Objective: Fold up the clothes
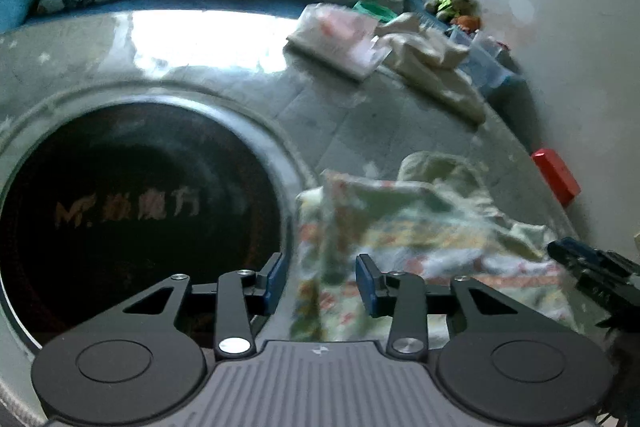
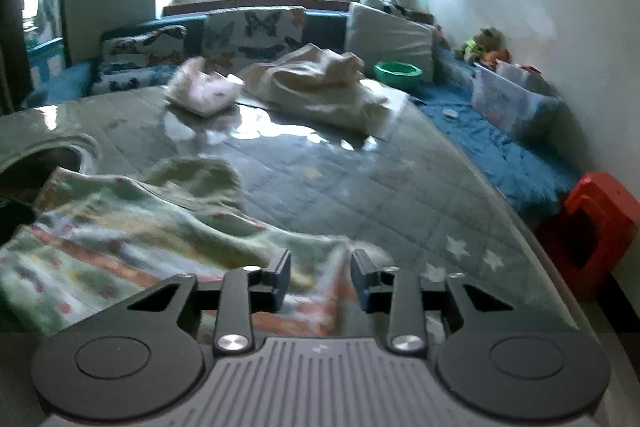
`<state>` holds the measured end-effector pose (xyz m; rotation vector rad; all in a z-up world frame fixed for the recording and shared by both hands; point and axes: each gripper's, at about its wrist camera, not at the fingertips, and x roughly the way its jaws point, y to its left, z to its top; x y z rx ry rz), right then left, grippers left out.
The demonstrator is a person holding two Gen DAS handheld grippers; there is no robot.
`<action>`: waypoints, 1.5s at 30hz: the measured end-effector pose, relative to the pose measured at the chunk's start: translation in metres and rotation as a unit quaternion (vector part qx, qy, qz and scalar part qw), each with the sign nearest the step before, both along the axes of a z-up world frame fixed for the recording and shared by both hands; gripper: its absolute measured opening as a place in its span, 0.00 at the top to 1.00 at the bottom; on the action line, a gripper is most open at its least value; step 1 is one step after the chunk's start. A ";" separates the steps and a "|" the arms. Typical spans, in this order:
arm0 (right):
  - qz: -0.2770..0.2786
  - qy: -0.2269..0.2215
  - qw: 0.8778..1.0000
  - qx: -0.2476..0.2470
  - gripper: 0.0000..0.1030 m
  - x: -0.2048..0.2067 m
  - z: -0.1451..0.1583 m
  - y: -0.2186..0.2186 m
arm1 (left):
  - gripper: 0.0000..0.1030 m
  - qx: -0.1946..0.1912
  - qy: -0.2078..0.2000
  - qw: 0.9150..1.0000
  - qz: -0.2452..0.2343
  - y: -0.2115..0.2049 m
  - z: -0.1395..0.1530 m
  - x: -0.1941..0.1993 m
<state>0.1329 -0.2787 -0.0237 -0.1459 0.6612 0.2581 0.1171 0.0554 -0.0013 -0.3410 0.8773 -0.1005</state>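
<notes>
A pale green garment with orange and yellow print [image 1: 420, 239] lies crumpled on the glass-topped table, near its front edge. My left gripper [image 1: 320, 285] hovers open over the garment's left edge, cloth showing in the gap between its blue pads. From the right wrist view, the same garment [image 2: 132, 227] spreads to the left. My right gripper [image 2: 320, 283] stands open over the garment's right corner. The right gripper [image 1: 592, 271] also shows at the far right of the left wrist view. A folded pink-and-white piece [image 2: 204, 91] and a cream cloth heap [image 2: 320, 83] lie at the table's far side.
The table [image 2: 360, 179] has a round dark opening with a metal rim [image 1: 132, 211] at the left. A blue bench with butterfly cushions [image 2: 256, 31] runs along the back. A green bowl [image 2: 398, 71], clear plastic box [image 2: 508, 99] and red stool [image 2: 596, 223] are at the right.
</notes>
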 end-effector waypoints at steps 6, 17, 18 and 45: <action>0.030 0.014 0.999 0.035 0.61 0.010 0.001 0.026 | 0.60 -0.013 -0.018 0.999 -0.023 -0.022 0.009 0.015; 0.042 0.039 0.996 0.062 0.61 0.033 -0.017 0.054 | 0.60 -0.030 -0.009 0.999 -0.033 -0.038 -0.005 0.052; 0.042 0.041 0.996 0.062 0.61 0.034 -0.019 0.056 | 0.60 -0.029 -0.006 0.999 -0.033 -0.039 -0.007 0.055; 0.105 0.033 0.992 0.055 0.61 -0.011 -0.011 0.070 | 0.62 -0.001 -0.024 0.997 -0.078 -0.055 0.002 0.029</action>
